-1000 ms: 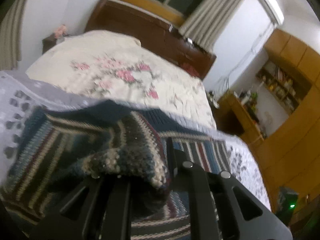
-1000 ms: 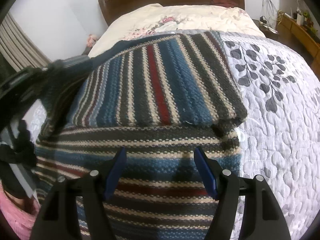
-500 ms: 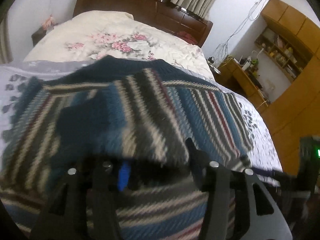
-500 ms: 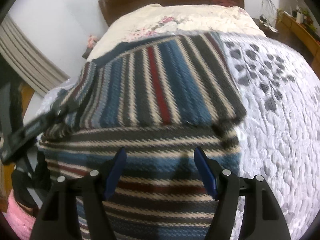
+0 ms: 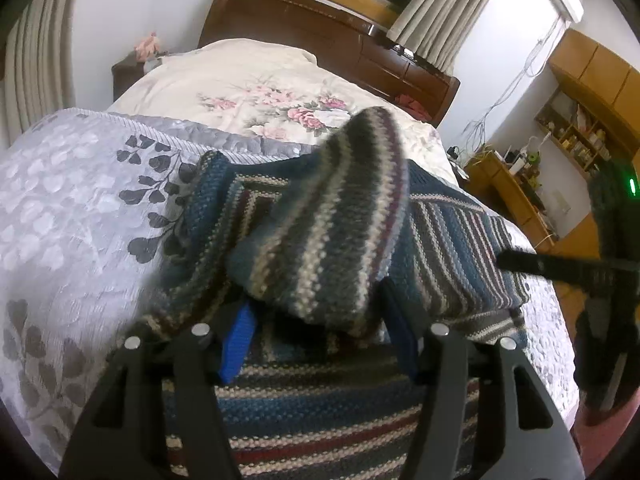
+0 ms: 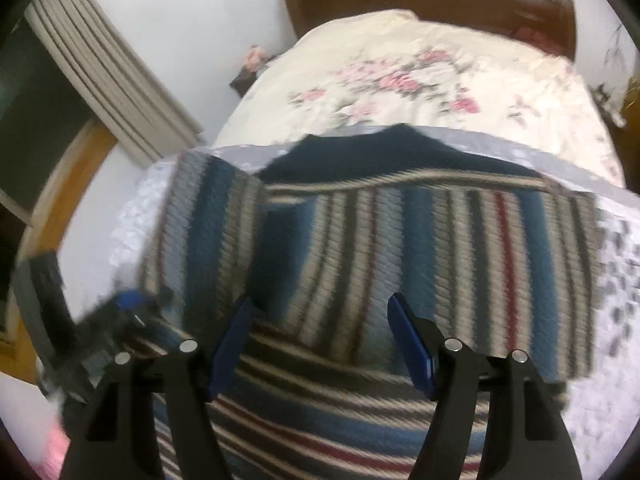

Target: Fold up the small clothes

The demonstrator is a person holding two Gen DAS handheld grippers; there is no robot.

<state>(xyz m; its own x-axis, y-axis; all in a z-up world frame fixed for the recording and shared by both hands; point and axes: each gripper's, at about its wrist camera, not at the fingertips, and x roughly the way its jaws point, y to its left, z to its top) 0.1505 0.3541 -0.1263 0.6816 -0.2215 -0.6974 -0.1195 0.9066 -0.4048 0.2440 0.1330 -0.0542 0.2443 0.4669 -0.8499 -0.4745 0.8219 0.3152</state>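
A knitted sweater (image 5: 452, 240) striped in blue, grey, cream and dark red lies on the bed. Its left sleeve (image 5: 320, 220) is folded over the body and looks blurred. The sleeve's end rests between the blue pads (image 5: 236, 340) of my left gripper (image 5: 318, 320), whose jaws stand wide apart and do not pinch it. In the right wrist view the same sweater (image 6: 420, 248) fills the middle. My right gripper (image 6: 320, 320) hovers open just above its lower part with nothing held. The left gripper (image 6: 100, 320) shows blurred at the left edge there.
The sweater lies on a grey quilt (image 5: 72, 208) with a leaf pattern. A cream floral duvet (image 5: 256, 84) and a dark wooden headboard (image 5: 332, 28) lie beyond. Wooden shelves and a cluttered desk (image 5: 516, 184) stand to the right, and curtains (image 6: 112, 68) hang to the left.
My left gripper carried the sleeve across the sweater's body, then opened and let it go. The right gripper stayed open and swung left, blurring its view.
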